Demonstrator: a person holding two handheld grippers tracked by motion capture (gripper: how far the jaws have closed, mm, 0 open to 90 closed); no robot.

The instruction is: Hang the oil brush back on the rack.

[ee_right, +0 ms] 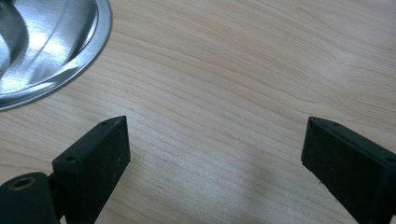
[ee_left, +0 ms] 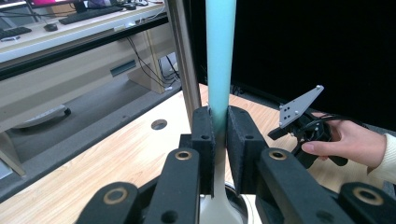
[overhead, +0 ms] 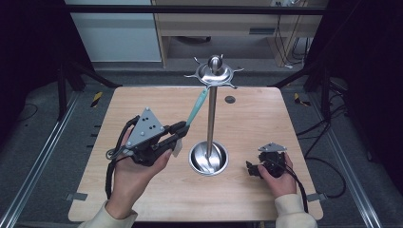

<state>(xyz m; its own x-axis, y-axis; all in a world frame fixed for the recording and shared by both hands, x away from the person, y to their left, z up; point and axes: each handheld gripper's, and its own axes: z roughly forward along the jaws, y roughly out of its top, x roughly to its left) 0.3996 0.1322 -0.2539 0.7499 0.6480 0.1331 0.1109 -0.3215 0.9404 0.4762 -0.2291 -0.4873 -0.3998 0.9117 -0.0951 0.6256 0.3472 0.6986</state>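
Note:
A steel utensil stand rises from the table's middle: a round base dish [overhead: 208,158], a thin pole [overhead: 211,118] and a top ring of hooks [overhead: 215,73]. My left gripper [overhead: 180,129] is shut on a utensil with a long teal handle [overhead: 197,107] that slants up toward the hook ring. In the left gripper view the teal handle [ee_left: 220,56] stands clamped between my jaws [ee_left: 220,140], pale below them, with the pole [ee_left: 184,60] just behind. My right gripper [overhead: 251,168] rests open on the wood right of the base, its jaws [ee_right: 215,154] wide apart over bare table.
The wooden table [overhead: 142,190] has a small dark round hole [overhead: 230,99] near its far edge. The base dish rim [ee_right: 51,42] lies close to my right gripper. Black frame bars and a desk stand beyond the table.

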